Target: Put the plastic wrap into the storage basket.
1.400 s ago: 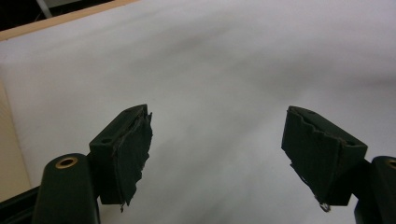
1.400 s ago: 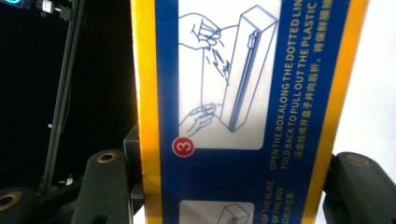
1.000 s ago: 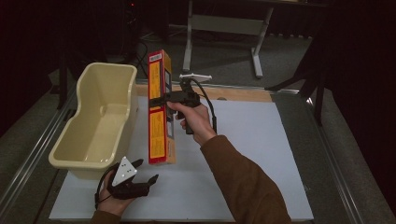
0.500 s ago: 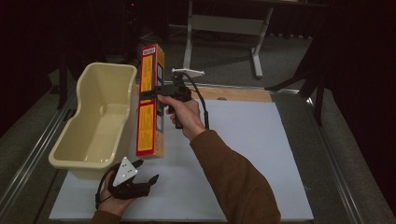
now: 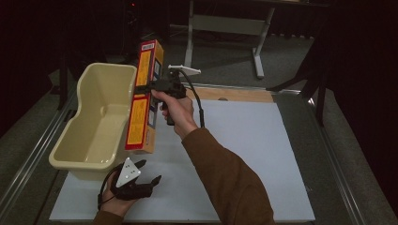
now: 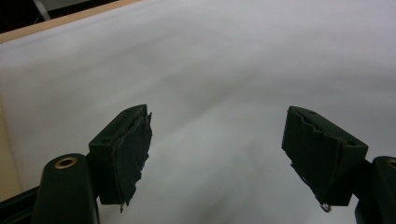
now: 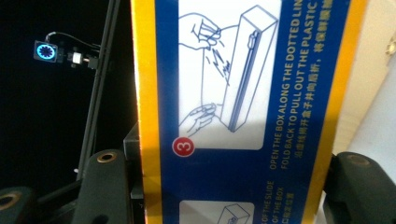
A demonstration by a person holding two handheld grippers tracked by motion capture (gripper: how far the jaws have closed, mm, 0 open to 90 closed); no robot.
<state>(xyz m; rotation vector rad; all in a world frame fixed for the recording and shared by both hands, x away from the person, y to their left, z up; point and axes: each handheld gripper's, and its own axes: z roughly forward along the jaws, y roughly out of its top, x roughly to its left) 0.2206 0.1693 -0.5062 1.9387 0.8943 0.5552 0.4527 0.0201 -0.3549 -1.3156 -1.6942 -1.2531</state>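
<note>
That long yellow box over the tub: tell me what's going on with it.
A person is working with a handheld gripper in each hand. The right gripper is clamped on a long yellow and blue plastic-wrap box, holding it upright in the air beside the near-right rim of the cream plastic tub. The left gripper rests low on the white tabletop in front of the tub, jaws open and holding nothing. The tub looks empty.

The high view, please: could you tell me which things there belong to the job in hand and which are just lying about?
In the job:
- plastic wrap box, clamped upright in the right claw
- cream plastic tub beside it
- left claw, open, low over the white tabletop

Lying about:
- metal stand beyond the table
</note>
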